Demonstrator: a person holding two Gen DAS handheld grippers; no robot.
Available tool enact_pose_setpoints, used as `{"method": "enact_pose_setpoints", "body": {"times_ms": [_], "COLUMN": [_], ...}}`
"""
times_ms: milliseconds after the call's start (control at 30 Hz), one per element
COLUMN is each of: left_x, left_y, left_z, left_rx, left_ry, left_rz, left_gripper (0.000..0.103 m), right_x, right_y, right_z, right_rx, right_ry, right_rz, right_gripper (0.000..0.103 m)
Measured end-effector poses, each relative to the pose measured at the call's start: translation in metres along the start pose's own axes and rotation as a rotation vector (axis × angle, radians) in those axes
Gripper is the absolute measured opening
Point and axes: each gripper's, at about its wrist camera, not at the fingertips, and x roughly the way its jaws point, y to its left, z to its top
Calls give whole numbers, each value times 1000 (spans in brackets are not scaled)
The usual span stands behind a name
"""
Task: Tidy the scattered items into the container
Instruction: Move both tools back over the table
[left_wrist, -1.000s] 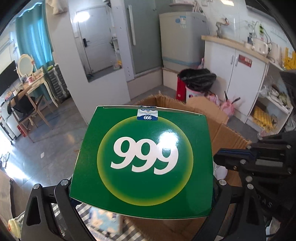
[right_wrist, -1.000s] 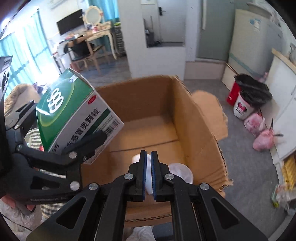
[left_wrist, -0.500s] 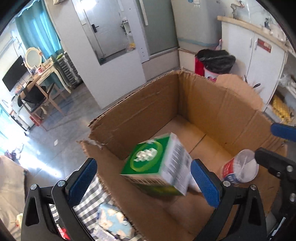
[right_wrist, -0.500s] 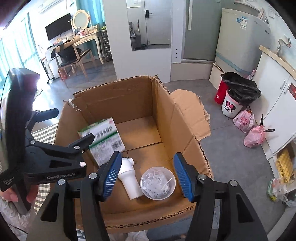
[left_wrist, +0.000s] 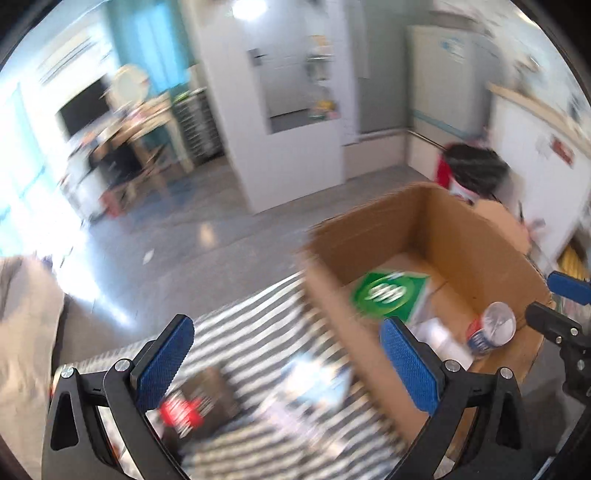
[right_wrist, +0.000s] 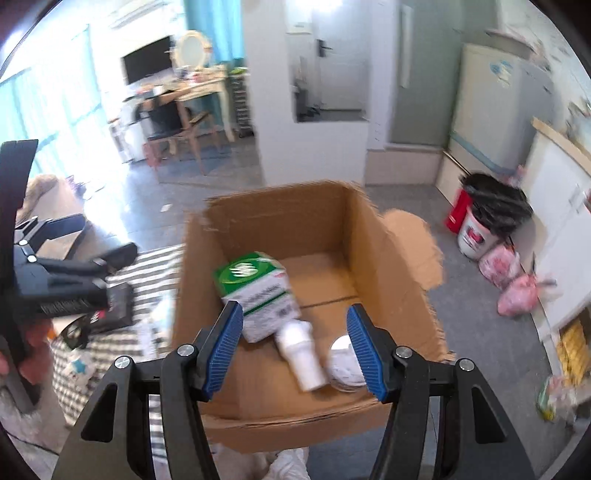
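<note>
An open cardboard box (right_wrist: 280, 218) (left_wrist: 476, 236) stands on the floor. Inside lie a green-and-white medicine box (right_wrist: 255, 291) (left_wrist: 388, 293), a white bottle (right_wrist: 301, 354) and a round clear tub (right_wrist: 345, 363) (left_wrist: 493, 328). My right gripper (right_wrist: 295, 350) is open and empty above the box's near side. My left gripper (left_wrist: 288, 362) is open and empty, left of the box over the striped cloth (left_wrist: 240, 332). A dark packet with red print (left_wrist: 195, 402) (right_wrist: 114, 306) and a pale blue packet (left_wrist: 317, 380) lie on the cloth.
A bin with a black bag (right_wrist: 491, 218) and pink bags (right_wrist: 517, 291) stand right of the box by white cabinets (right_wrist: 561, 199). A desk and chair (right_wrist: 181, 110) are far back left. Grey floor lies beyond the box.
Both grippers opened; the green box dropped from my left gripper into the cardboard box, the bottle from my right. My left gripper has swung left over the cloth.
</note>
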Motion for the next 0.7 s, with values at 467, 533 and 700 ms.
{"method": "enact_pose_setpoints", "body": {"times_ms": [467,533,700], "left_x": [-15,-14,-4], "left_y": [174,169,147], "left_z": [-177,-191,-206], "left_rx": [-287,-275,-226], "left_ry": [130,123,107], "left_rz": [231,203,83], "left_gripper": [103,103,103], "right_x": [85,108,148], "right_y": [186,195,199], "right_z": [-39,-54,-68], "right_rx": [-339,-336,-306], "right_ry": [227,305,397], "right_rz": [264,259,190], "right_gripper": [65,64,58]}}
